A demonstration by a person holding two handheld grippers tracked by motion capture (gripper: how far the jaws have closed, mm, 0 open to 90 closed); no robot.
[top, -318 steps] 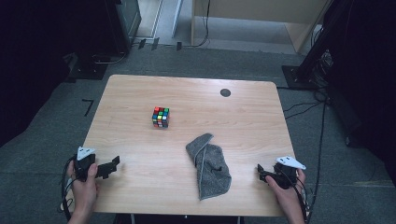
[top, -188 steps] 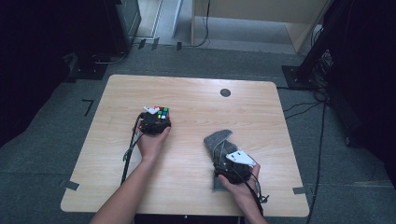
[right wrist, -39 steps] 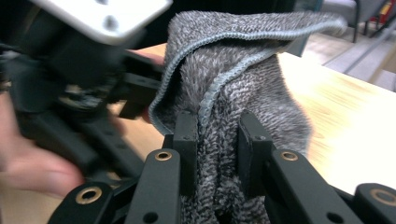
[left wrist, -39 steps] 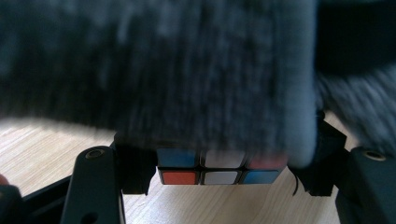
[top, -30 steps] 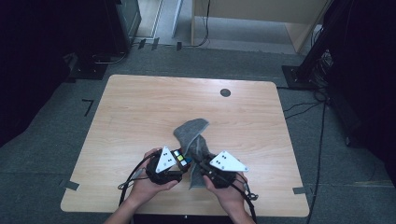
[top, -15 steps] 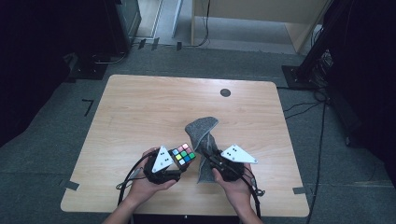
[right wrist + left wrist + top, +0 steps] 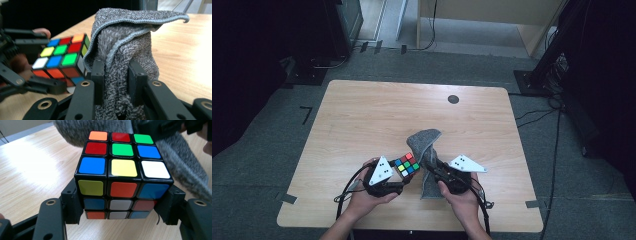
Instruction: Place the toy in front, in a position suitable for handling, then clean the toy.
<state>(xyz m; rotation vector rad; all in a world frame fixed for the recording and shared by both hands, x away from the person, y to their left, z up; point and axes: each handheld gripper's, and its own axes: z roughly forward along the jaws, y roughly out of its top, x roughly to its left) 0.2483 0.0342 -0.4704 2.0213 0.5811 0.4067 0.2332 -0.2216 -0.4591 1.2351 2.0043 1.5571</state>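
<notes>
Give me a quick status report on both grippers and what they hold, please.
Left gripper shut on puzzle cube, held off the table. Right gripper shut on grey cloth, bunched beside the cube. Nothing between them.

One scrambled multicoloured puzzle cube (image 7: pixel 406 164) — one grey terry-cloth towel (image 7: pixel 426 145) — two hand-held grippers, left (image 7: pixel 398 176) and right (image 7: pixel 432 168), one wooden counter (image 7: pixel 362 115).

The far half of the table (image 7: pixel 377 110) lies open; cube (image 7: pixel 406 164) and towel (image 7: pixel 426 150) crowd its near middle.
</notes>
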